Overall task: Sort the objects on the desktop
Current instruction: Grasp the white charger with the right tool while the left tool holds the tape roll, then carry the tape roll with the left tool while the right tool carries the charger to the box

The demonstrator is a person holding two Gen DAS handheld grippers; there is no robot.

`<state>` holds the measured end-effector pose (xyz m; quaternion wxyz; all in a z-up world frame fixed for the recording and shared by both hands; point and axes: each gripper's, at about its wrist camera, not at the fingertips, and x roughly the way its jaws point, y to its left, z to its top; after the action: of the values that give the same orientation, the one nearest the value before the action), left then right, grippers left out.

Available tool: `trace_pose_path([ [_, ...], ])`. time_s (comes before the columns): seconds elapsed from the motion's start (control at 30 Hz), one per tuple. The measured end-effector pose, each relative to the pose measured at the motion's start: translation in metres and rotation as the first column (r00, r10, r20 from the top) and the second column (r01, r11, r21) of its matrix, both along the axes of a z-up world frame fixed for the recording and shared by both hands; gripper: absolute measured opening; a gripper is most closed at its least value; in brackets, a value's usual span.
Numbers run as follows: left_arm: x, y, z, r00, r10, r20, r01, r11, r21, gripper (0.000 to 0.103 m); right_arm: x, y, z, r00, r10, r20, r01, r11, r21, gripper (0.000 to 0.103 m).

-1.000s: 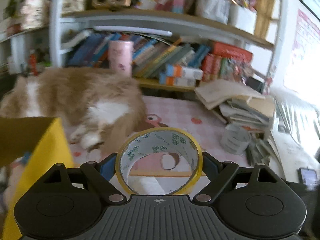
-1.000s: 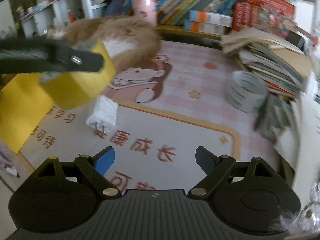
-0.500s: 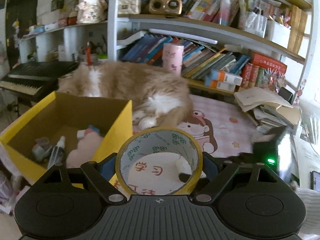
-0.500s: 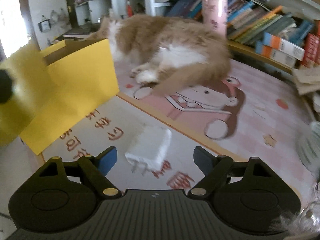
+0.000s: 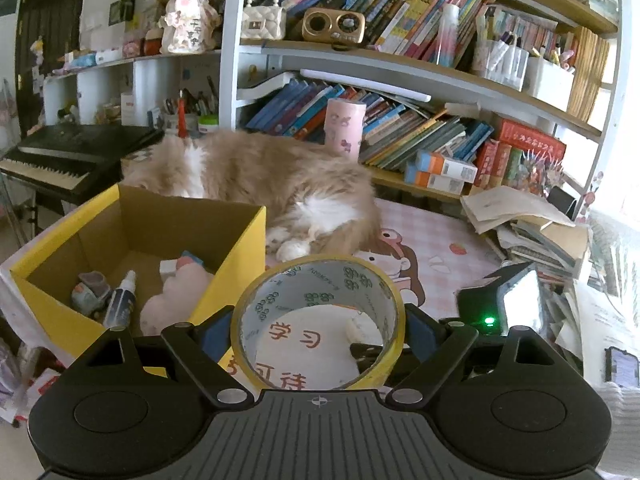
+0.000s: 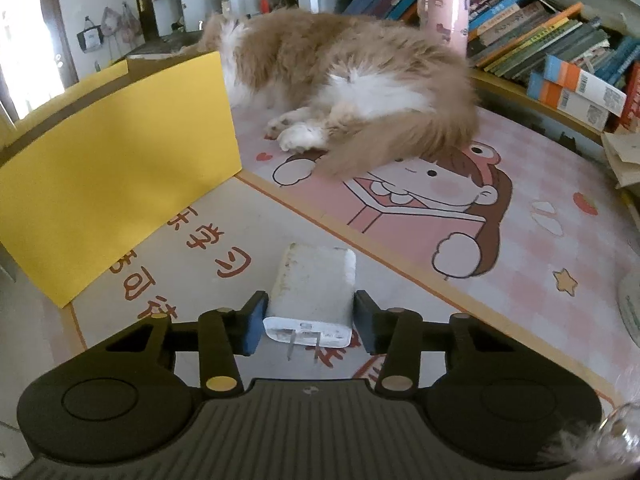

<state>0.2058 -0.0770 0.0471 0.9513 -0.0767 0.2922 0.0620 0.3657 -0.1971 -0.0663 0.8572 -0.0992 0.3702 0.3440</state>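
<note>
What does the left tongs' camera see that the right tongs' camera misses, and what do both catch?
Only the left camera shows the roll of tape gripped in the left tongs, the inside of the yellow box with its spray bottle, and the keyboard. Only the right camera shows the right tongs closing around the white charger, plug prongs toward the camera. Both show the cat, the pink cup and the cartoon mat.
</note>
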Motion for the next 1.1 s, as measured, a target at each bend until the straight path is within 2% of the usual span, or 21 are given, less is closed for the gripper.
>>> trace_pose_path([
  [0.33, -0.007, -0.002, 0.002, 0.997, -0.068, 0.041, 0.068, 0.998, -0.005, 0.088, -0.026, -0.043, 0.03, 0.993, -0.115, -0.001, 0.114, 0.991, 0.065, 0.041],
  [0.67, -0.022, 0.004, 0.003, 0.987, -0.147, 0.072, 0.149, 0.988, -0.031, 0.088, -0.075, -0.07, 0.069, 0.983, -0.184, 0.026, 0.18, 0.977, 0.116, 0.041],
  [1.1, -0.047, 0.045, 0.005, 0.959, -0.266, 0.1, 0.274, 0.959, -0.072, 0.088, -0.141, -0.058, 0.1, 0.965, -0.262, 0.019, 0.258, 0.959, 0.116, 0.041],
])
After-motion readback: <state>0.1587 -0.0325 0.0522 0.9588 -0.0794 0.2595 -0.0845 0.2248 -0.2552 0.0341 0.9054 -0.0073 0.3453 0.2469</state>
